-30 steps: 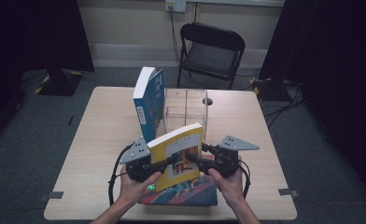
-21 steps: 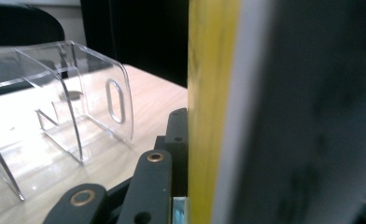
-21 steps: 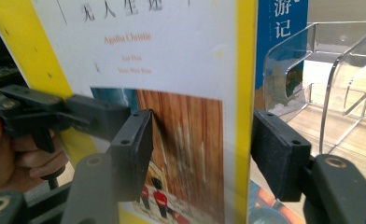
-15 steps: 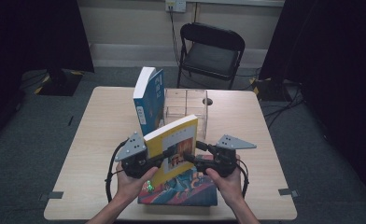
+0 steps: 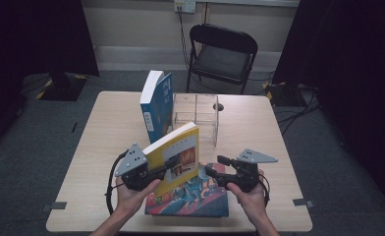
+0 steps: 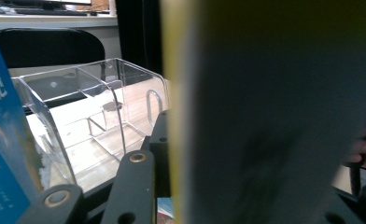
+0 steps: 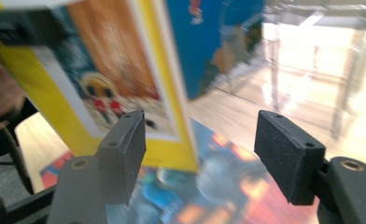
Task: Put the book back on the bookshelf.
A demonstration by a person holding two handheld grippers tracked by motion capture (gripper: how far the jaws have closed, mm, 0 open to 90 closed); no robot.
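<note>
From the high view, your left gripper [image 5: 168,164] clamps the tilted yellow paperback book [image 5: 177,157] above the flat colourful picture book [image 5: 195,196], though its jaws have just been easing wider. In the right gripper view, your right gripper [image 7: 200,144], jaws just widened, stands open beside the glossy yellow cover.
</note>
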